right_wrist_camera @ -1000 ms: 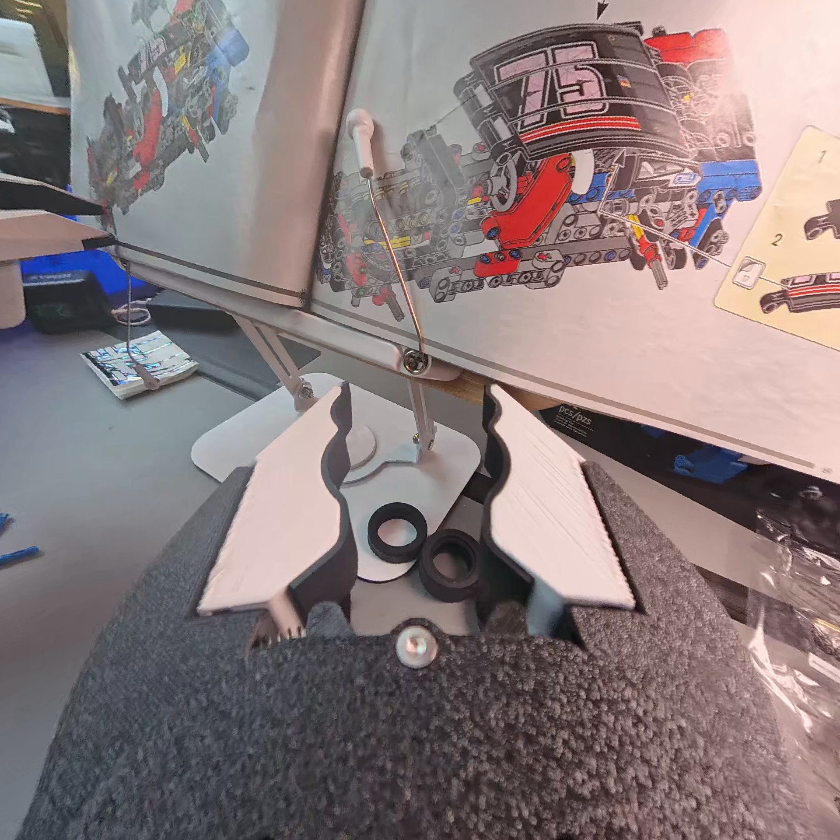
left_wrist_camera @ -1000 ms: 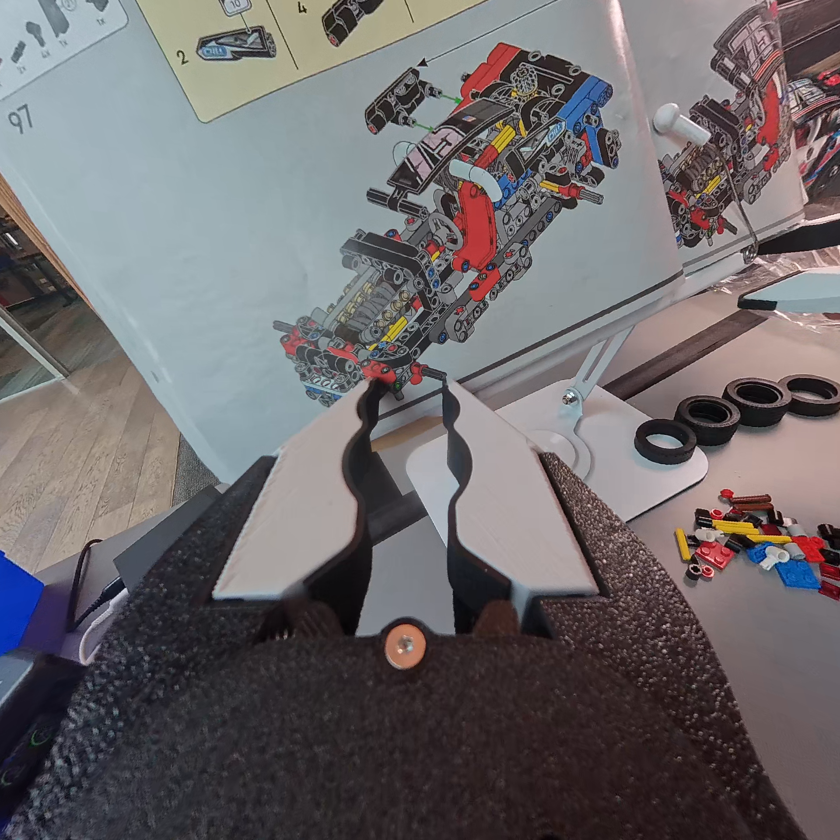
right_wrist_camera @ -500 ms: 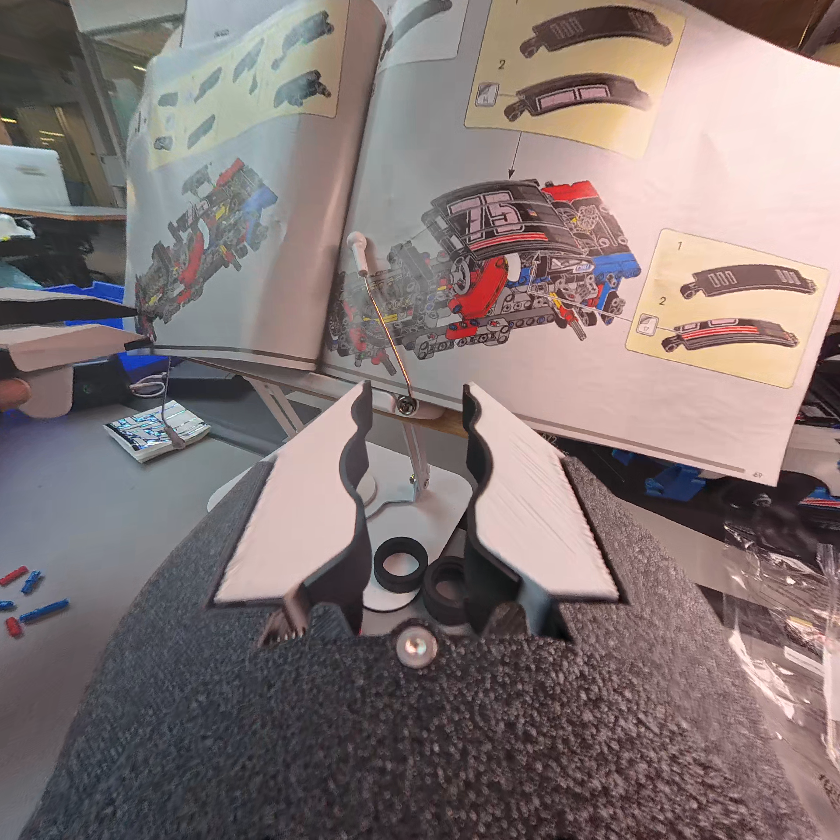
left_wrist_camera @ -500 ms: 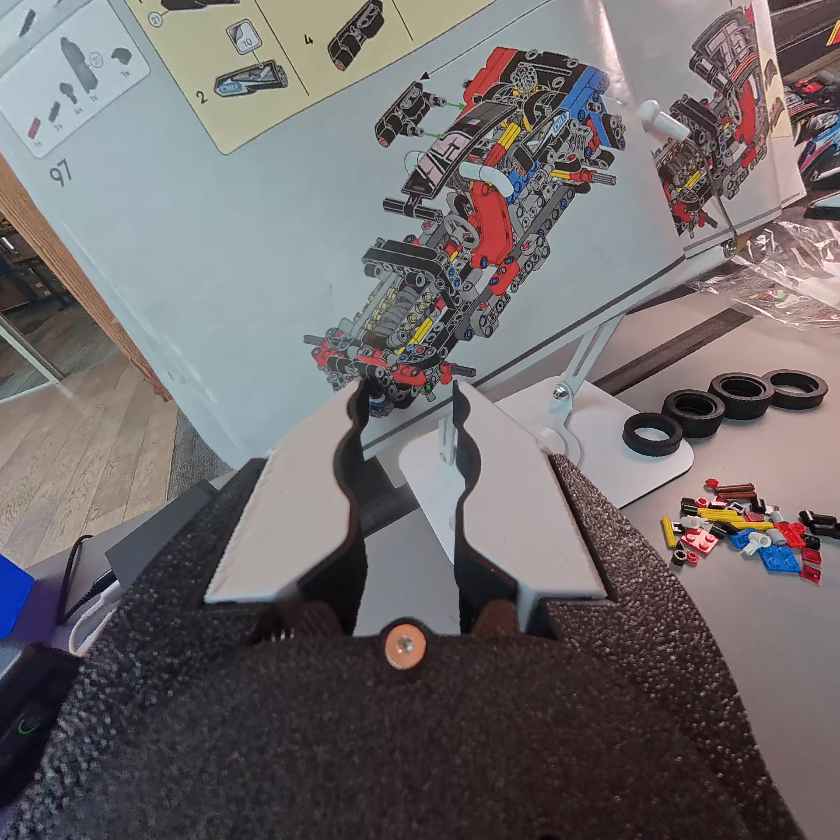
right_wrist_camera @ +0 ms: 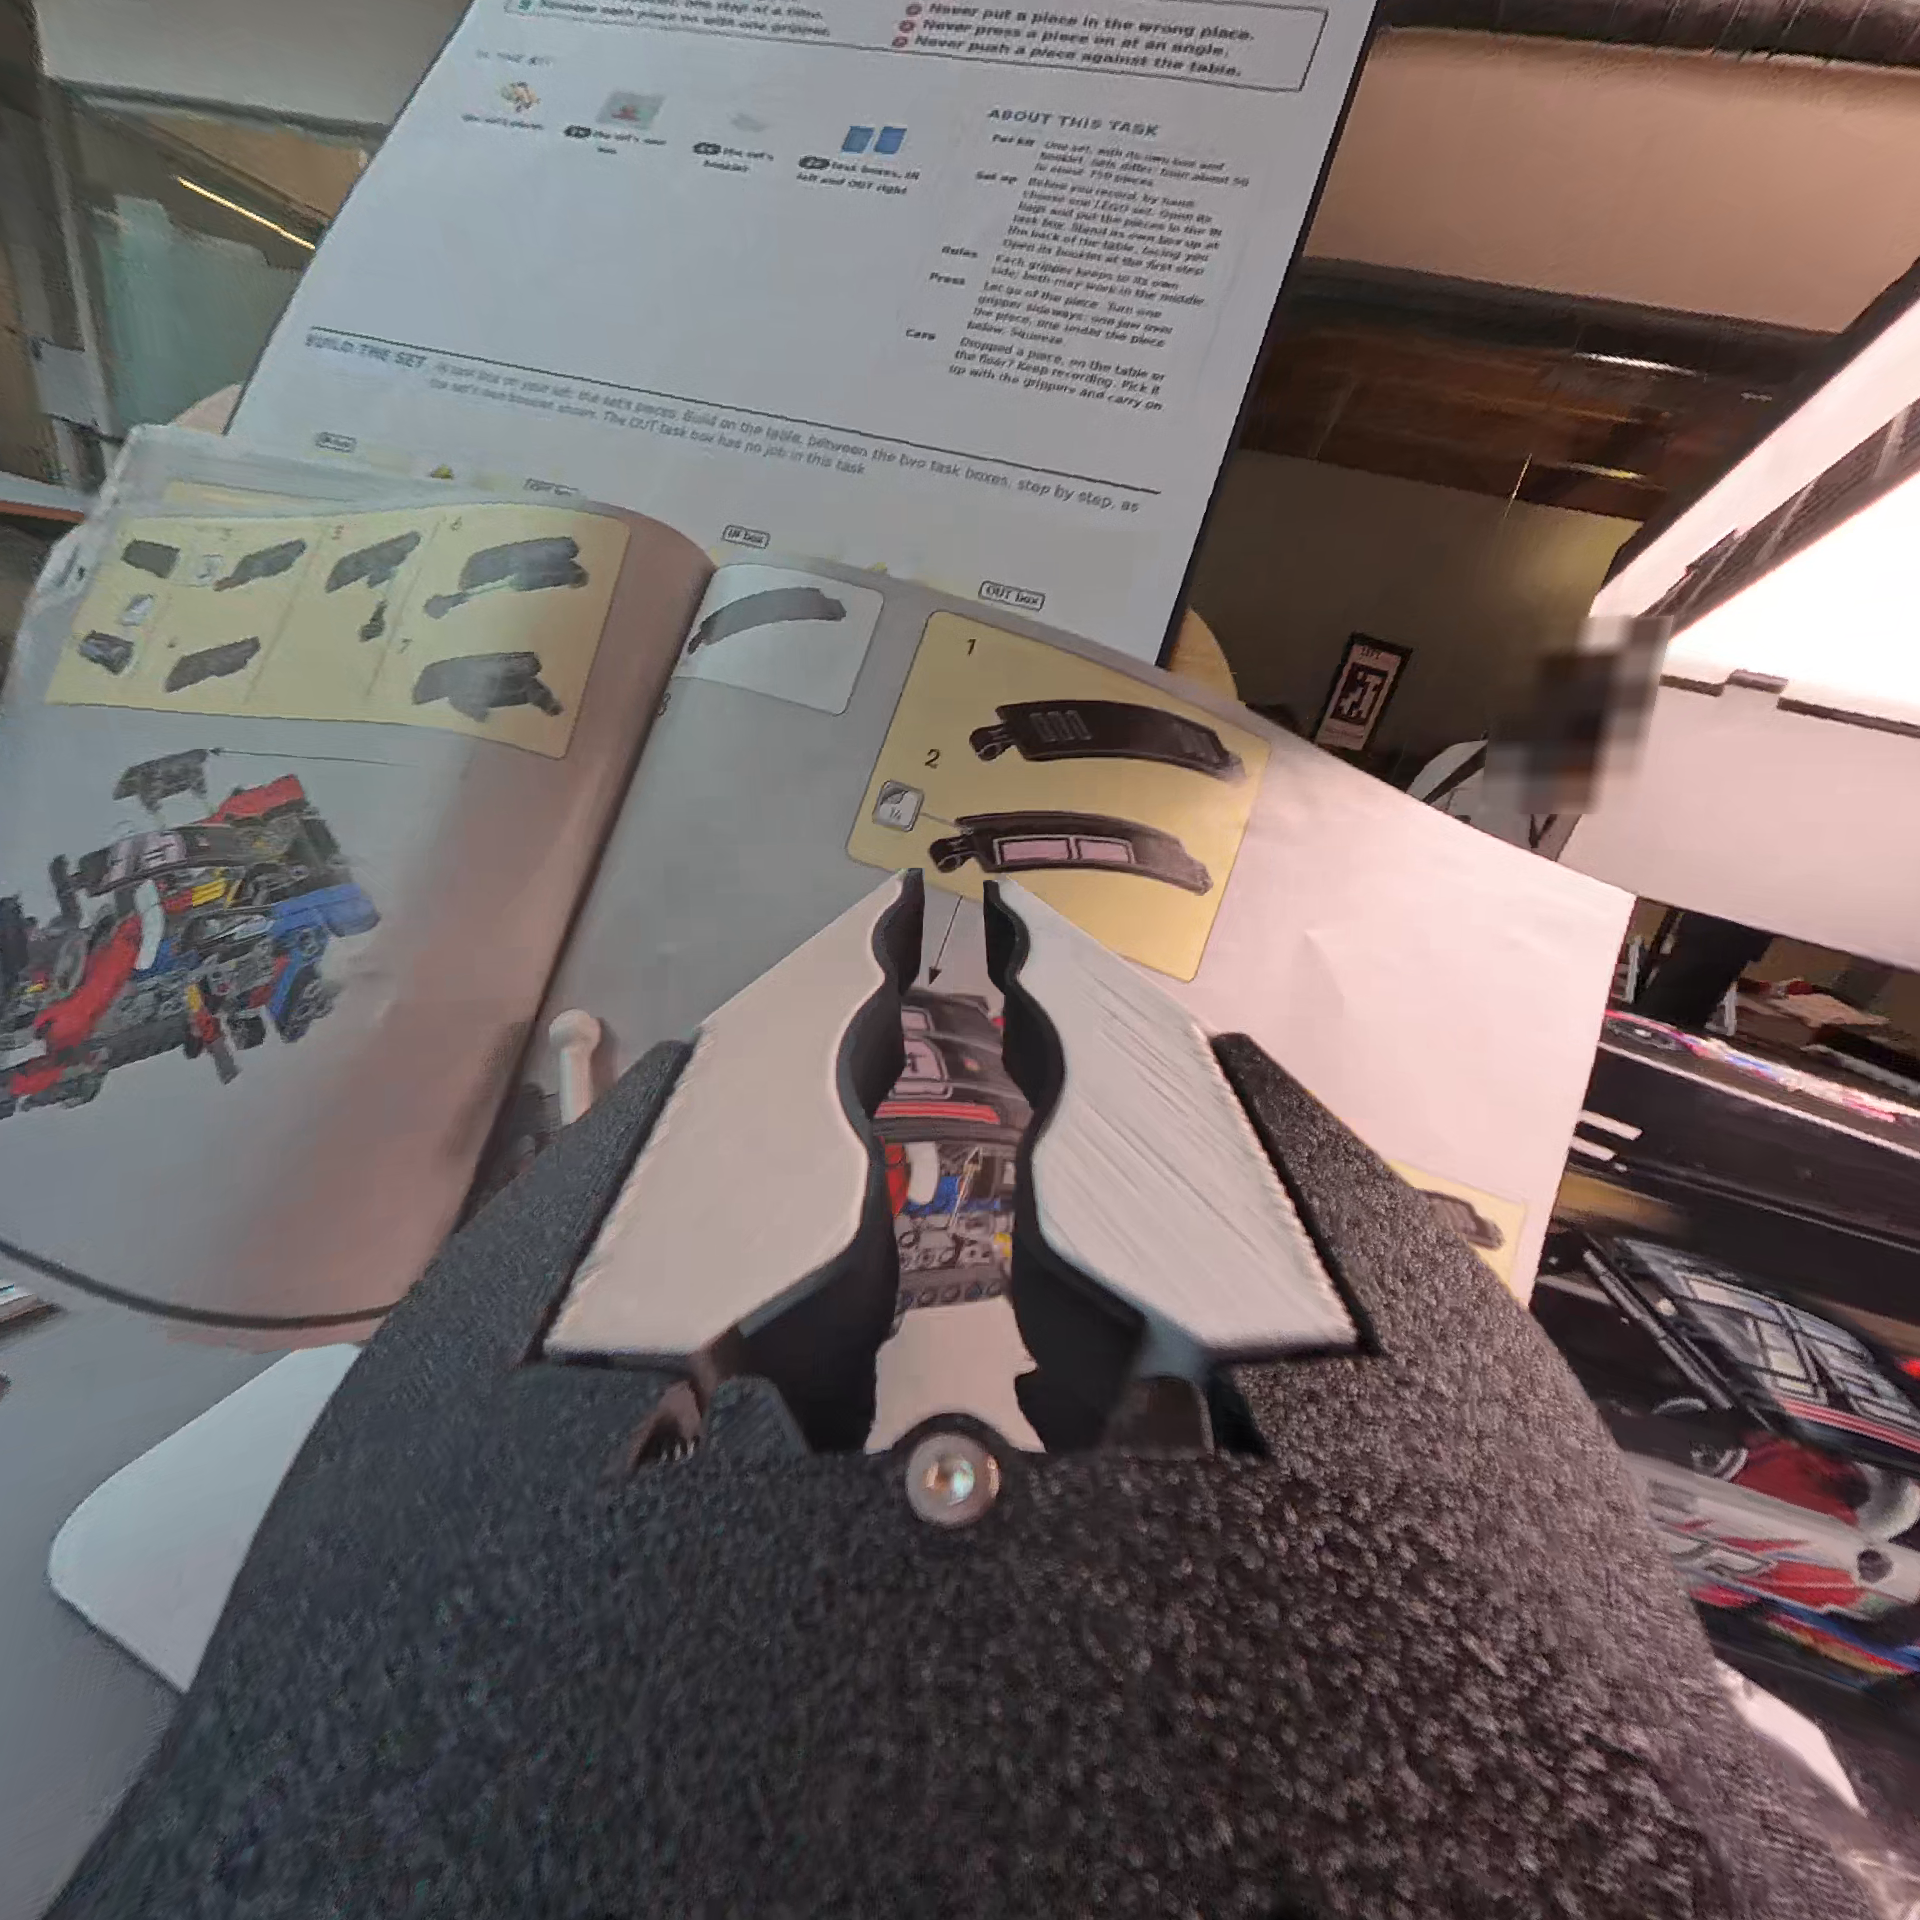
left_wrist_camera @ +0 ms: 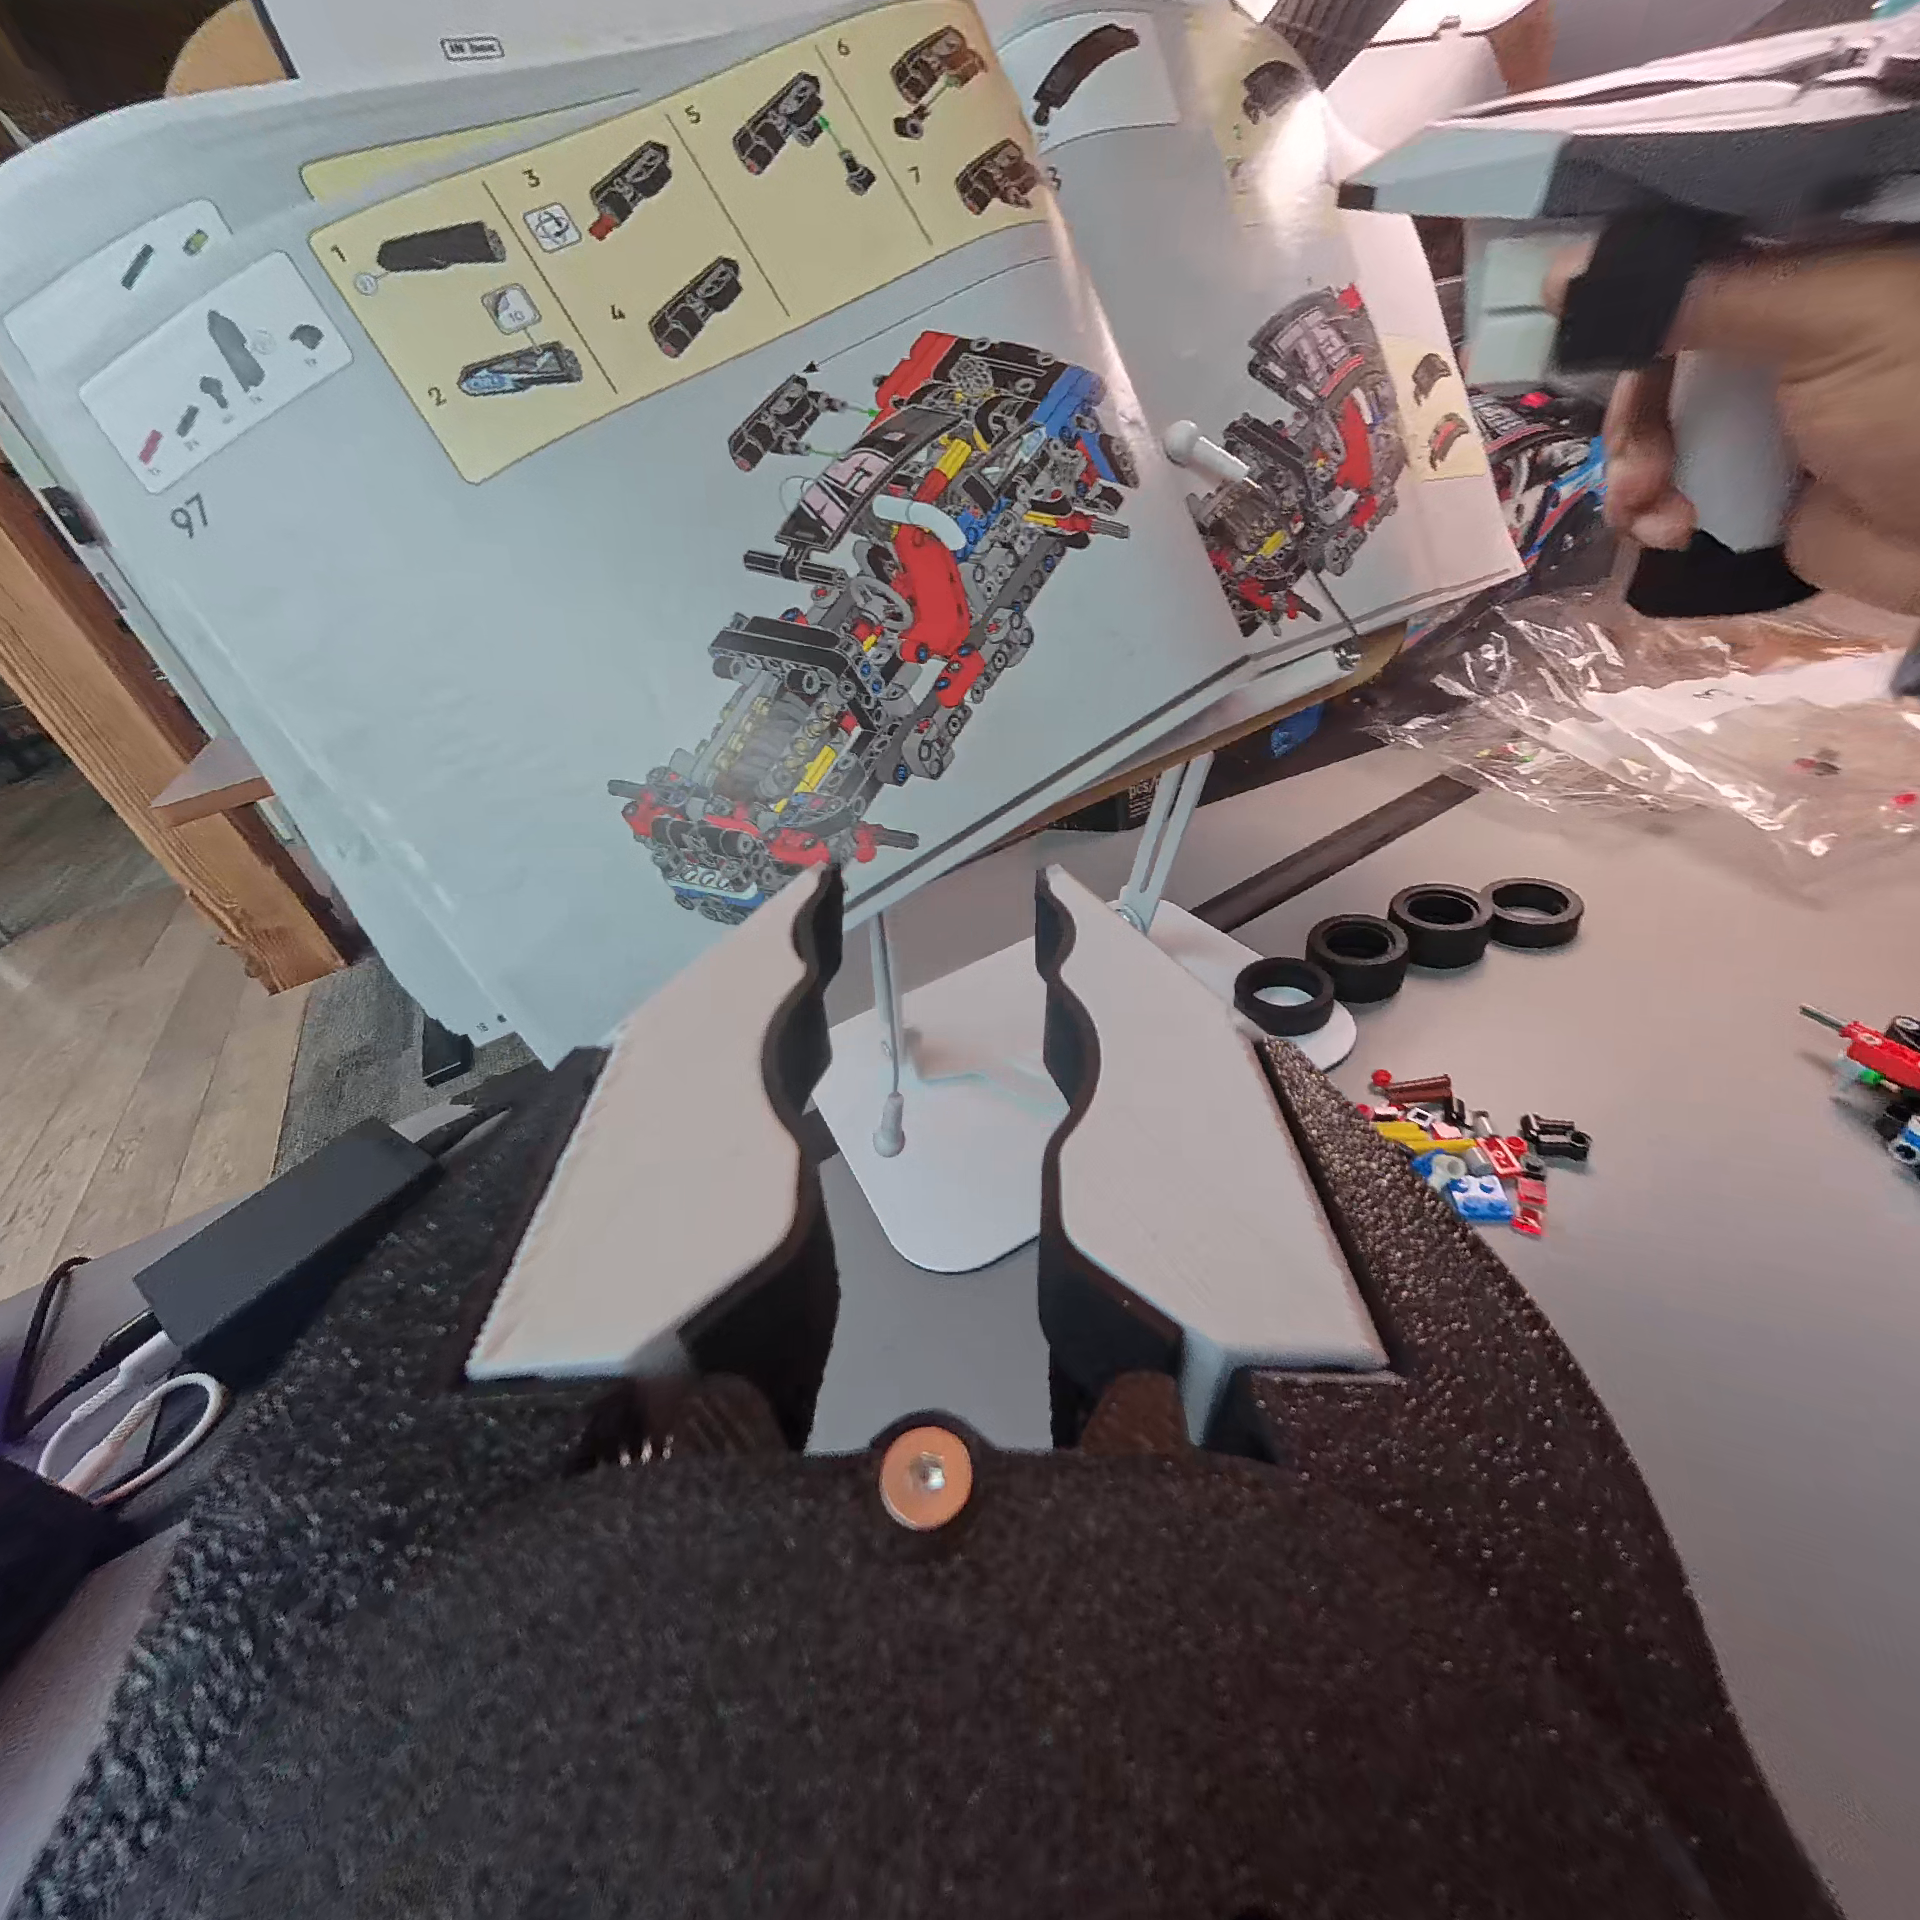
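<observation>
An open building-instruction booklet [left_wrist_camera: 520, 623] stands on a white stand [left_wrist_camera: 956, 1195] on the grey table. My left gripper [left_wrist_camera: 935, 894] is open and empty, and points at the stand below the booklet's lower edge. Four black tyres [left_wrist_camera: 1361, 951] lie in a row to its right, beside a pile of small coloured bricks [left_wrist_camera: 1475, 1143]. My right gripper [right_wrist_camera: 951, 888] is held up in front of the booklet's right page [right_wrist_camera: 1351, 987]. It is empty, with only a narrow gap between its jaws. It also shows in the left wrist view [left_wrist_camera: 1371, 177] at the top right, held by a hand [left_wrist_camera: 1818, 416].
A printed white sheet [right_wrist_camera: 779, 260] stands behind the booklet. Crumpled clear plastic bags [left_wrist_camera: 1662, 727] lie at the back right. A black power adapter [left_wrist_camera: 281, 1288] and a white cable [left_wrist_camera: 135, 1423] lie at the left. The set's box [right_wrist_camera: 1766, 1351] lies at the right. A small part-built model [left_wrist_camera: 1881, 1060] is at the right edge. Spacing between my two grippers at the tips: around 25 cm. It is some 30 cm from my left tips to the small part-built model [left_wrist_camera: 1881, 1060].
My right gripper has risen from the tyres to the booklet's right page, and its jaws have narrowed. My left gripper has drawn back and its jaws have widened a little.
</observation>
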Tool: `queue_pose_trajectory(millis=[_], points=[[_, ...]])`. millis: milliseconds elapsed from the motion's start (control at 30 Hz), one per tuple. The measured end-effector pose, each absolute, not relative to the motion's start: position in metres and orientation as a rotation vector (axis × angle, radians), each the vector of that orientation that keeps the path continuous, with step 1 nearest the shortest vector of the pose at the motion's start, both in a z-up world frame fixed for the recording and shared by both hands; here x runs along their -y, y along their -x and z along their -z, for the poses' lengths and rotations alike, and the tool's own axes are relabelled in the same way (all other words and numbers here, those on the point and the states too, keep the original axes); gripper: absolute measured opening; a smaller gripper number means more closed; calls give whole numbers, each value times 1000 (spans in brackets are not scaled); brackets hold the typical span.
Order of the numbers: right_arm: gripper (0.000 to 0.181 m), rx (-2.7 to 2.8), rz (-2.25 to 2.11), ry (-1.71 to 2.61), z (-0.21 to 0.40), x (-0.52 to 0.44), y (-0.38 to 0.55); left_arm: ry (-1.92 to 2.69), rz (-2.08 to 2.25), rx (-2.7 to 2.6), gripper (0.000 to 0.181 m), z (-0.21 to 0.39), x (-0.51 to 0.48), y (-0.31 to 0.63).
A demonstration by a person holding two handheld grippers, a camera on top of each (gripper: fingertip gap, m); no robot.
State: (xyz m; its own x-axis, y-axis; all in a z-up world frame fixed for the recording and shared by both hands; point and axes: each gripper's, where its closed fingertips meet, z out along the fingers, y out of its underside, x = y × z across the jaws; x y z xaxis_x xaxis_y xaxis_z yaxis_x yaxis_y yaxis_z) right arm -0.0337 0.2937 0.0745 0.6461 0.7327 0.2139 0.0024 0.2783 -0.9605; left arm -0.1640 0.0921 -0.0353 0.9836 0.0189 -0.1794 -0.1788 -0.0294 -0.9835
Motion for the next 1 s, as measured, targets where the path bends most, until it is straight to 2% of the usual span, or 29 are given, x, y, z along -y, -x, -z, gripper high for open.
queue_pose_trajectory(millis=[33,200,767,1000], points=[[11,746,-535,1191,-81,-301,34,1599,-147,-137,36,37,-88,160],[11,749,-513,1174,-106,-320,42,1599,-119,-160,35,42,-75,148],[11,754,-550,1231,-67,-320,37,1632,-114,-172,36,62,-78,147],[13,783,-577,1258,-44,-291,25,1636,-100,-156,36,64,-78,152]])
